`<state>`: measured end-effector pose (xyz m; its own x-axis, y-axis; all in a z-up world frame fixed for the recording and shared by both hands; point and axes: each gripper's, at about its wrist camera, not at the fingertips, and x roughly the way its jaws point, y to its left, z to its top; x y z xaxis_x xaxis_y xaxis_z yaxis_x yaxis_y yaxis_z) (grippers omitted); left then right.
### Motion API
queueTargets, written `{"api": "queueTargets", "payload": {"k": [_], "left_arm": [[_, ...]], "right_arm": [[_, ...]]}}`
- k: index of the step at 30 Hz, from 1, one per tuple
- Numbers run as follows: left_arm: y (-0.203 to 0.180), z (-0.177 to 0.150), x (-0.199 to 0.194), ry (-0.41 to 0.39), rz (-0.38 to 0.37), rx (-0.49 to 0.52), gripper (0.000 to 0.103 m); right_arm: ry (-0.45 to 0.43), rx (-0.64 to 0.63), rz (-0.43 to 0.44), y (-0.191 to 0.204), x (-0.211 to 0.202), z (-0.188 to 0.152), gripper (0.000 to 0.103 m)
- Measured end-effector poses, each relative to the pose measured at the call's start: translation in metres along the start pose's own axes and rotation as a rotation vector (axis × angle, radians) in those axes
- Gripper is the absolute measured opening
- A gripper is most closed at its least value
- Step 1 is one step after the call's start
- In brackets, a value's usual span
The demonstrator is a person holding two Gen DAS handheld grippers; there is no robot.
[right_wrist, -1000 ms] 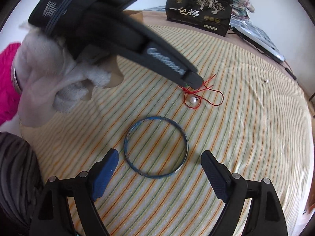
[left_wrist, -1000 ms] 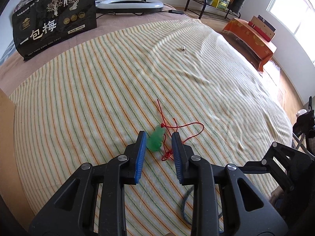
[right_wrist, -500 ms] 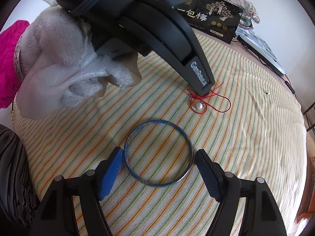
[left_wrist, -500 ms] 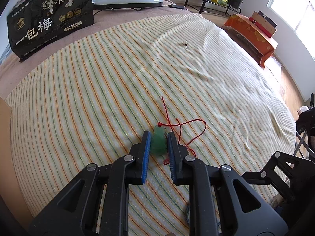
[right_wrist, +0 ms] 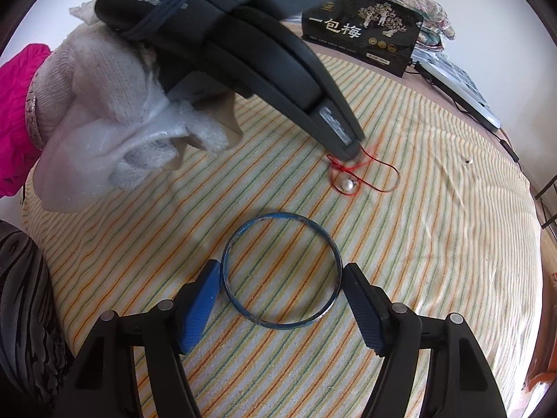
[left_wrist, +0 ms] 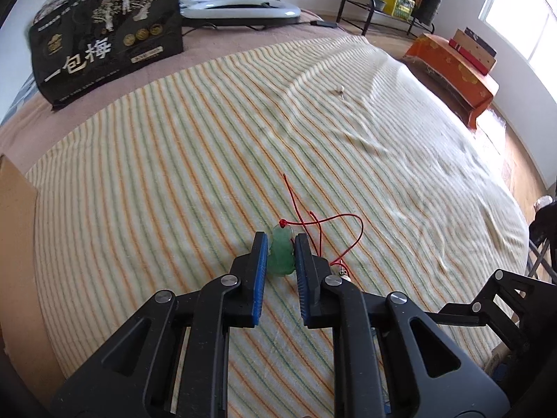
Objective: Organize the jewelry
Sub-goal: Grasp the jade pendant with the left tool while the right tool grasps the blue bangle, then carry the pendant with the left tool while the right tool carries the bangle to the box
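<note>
A green jade pendant (left_wrist: pixel 281 256) on a red cord (left_wrist: pixel 334 217) lies on the striped bedspread (left_wrist: pixel 174 174). My left gripper (left_wrist: pixel 281 237) is closing on it, both blue pads touching its sides. In the right wrist view the left gripper (right_wrist: pixel 348 153) points down at the tangled red cord (right_wrist: pixel 383 170), hiding the pendant; a white pearl (right_wrist: pixel 347 184) lies in the cord loop. A blue bangle (right_wrist: pixel 278 215) lies flat, and my right gripper (right_wrist: pixel 282 271) straddles it with a pad against each side.
A black snack bag (left_wrist: pixel 104 41) and a white appliance (left_wrist: pixel 240 8) stand at the bed's far end. A small pearl stud (left_wrist: pixel 341 88) lies far out on the spread. A white-gloved hand (right_wrist: pixel 104 122) holds the left gripper. An orange bench (left_wrist: pixel 452 66) stands beyond the bed.
The left jaws narrowed from either side of the pendant until both pads met it. The right jaws drew in from wide of the bangle to its rim.
</note>
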<state>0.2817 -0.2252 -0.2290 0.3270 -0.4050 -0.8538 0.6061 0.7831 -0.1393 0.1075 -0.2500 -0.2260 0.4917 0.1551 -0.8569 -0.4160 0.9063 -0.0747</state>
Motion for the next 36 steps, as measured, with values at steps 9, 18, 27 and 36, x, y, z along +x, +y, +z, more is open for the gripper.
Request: {"api": "queueTargets", "payload": {"k": [9, 18, 27, 36], "left_arm": [[0.019, 0.001, -0.055, -0.100, -0.017, -0.076, 0.014], [0.026, -0.005, -0.109, -0.183, -0.021, -0.092, 0.014], [0.036, -0.018, -0.156, -0.252, -0.014, -0.120, 0.014], [0.057, -0.034, -0.201, -0.311, 0.011, -0.154, 0.014]], "right_arm": [[-0.040, 0.040, -0.018, -0.006, -0.020, 0.003, 0.073], [-0.085, 0.083, -0.048, -0.013, -0.047, 0.007, 0.073], [-0.132, 0.117, -0.077, -0.016, -0.075, 0.016, 0.073], [-0.178, 0.105, -0.095, -0.002, -0.100, 0.029, 0.073]]}}
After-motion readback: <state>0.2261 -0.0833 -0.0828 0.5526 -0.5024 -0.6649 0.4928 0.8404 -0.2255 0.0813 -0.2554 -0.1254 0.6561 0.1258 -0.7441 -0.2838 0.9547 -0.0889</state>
